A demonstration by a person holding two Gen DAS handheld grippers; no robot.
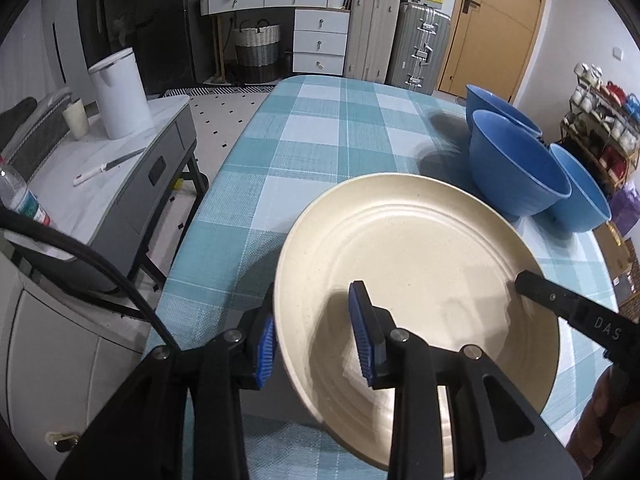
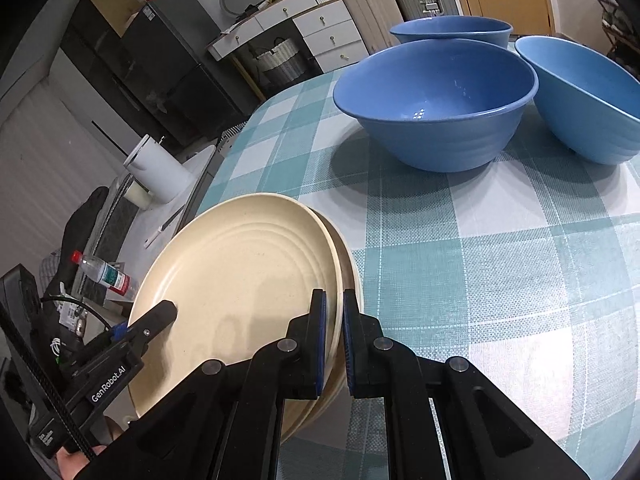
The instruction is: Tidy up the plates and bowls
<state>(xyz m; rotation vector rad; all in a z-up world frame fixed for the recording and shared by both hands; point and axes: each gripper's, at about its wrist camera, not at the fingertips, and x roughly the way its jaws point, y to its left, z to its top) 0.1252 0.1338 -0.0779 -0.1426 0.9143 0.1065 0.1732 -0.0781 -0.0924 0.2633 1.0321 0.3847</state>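
Two ridged cream plates [image 2: 240, 280] clamped in both jaws, three smooth blue bowls [image 2: 436, 100] beyond.

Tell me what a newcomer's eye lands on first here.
First, the cream plates: a stack of at least two, at the table's near left edge, gripped from both sides. The right gripper is clamped on their right rim, and the left gripper straddles the left rim, one finger over the top plate. Next, three blue bowls clustered at the far right of the checked tablecloth.
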